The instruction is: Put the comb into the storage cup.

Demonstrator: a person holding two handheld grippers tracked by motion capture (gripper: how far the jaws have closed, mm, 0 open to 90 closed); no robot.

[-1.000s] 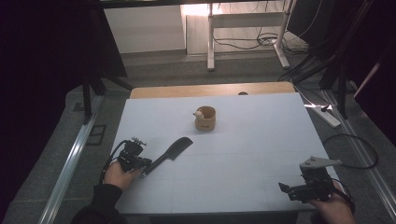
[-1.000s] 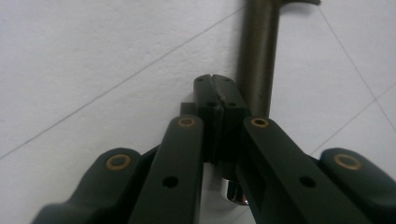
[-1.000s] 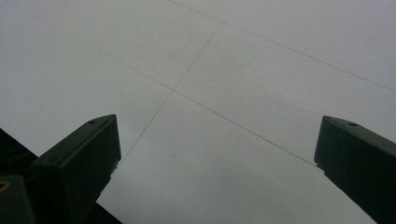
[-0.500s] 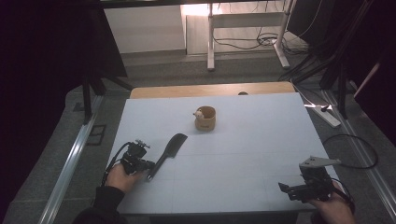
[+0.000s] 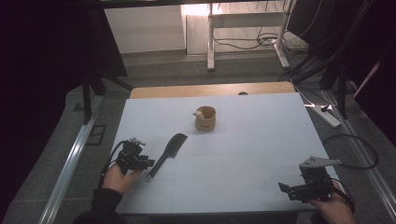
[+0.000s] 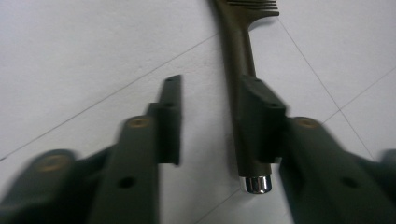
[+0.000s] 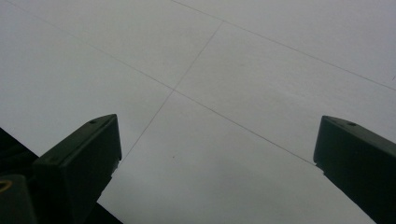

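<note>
Lying flat on the white table [image 5: 261, 140], near its left front, the dark comb [image 5: 167, 155] points its toothed head toward the small wooden cup [image 5: 205, 118] farther back, well apart from it. The left gripper [image 6: 210, 121] has just been opening; its jaws now stand parted, the handle between them close against the right-hand pad, no longer squeezed. The comb looks light, stiff and thin, probably smooth plastic with a shiny metal cap at the handle's end, so it may slip or pivot. Gripping mid-handle, across its narrow width, seems safest. The right gripper [image 7: 217, 154] hangs spread over bare table.
</note>
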